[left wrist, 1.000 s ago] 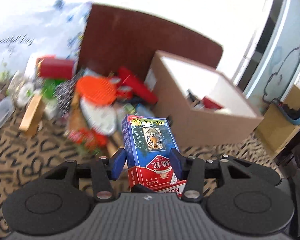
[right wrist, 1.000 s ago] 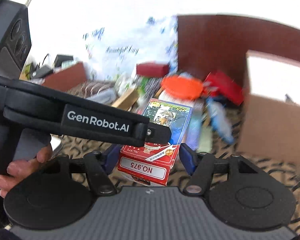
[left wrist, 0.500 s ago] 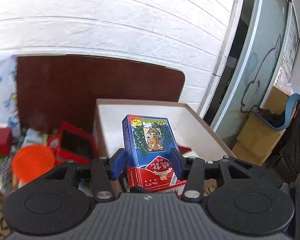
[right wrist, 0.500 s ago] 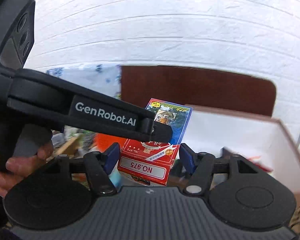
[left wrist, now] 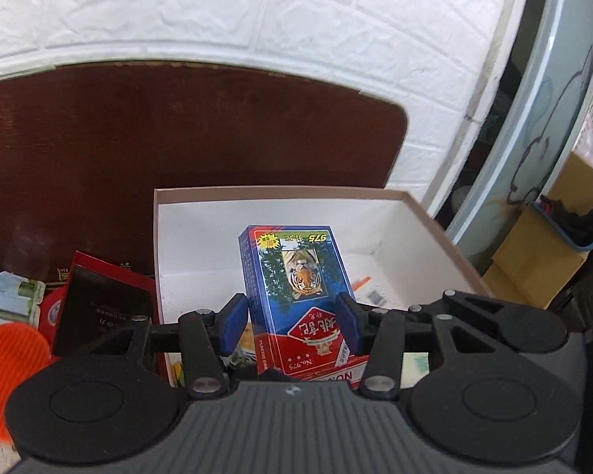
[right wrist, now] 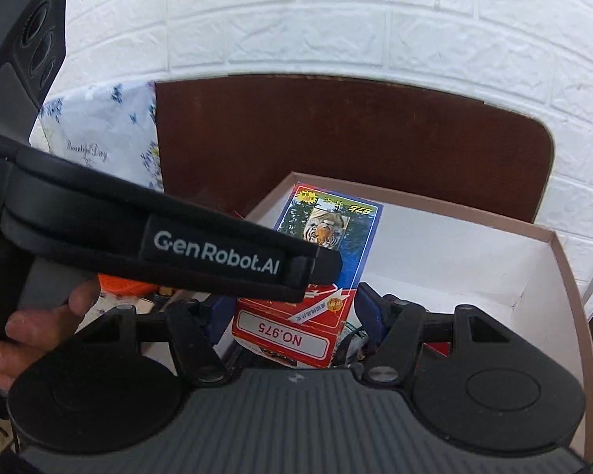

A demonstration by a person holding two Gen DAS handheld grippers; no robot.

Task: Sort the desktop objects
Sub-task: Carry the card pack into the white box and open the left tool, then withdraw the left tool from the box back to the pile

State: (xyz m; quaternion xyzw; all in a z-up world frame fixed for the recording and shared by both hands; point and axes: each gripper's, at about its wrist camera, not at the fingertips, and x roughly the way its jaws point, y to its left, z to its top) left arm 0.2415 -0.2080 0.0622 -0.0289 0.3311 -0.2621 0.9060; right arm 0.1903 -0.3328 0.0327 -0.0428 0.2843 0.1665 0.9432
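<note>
Holding the card box over the open carton

Gripping the card box (left wrist: pixel 292 296) with the left gripper (left wrist: pixel 290 328), blue fingers pressed against both long sides, narrowed to the box's width. Keeping it upright at the centre of the left wrist view, tiger print facing the camera upside down.

Now hanging over the white inside of the carton (left wrist: pixel 415 201), with papers on the floor beneath at lower centre. Moved on from a second ago, when held above the patterned table and its clutter with the carton off to the right; half a second ago, only reaching the near rim. Same grip and same tilt throughout.

Flanking the same box with the right gripper (right wrist: pixel 296 308) in the right wrist view, fingers parted to either side; cannot tell whether touching, with the near finger hidden behind the black body of the other tool. Wrapped around that tool's handle at lower left, a bare hand (right wrist: pixel 39 328).

Pushed to the lower left edge of the left view: an orange disc (left wrist: pixel 8 359) and a red and black packet (left wrist: pixel 102 308), formerly at centre. Behind everything, a brown board (left wrist: pixel 178 130).
</note>
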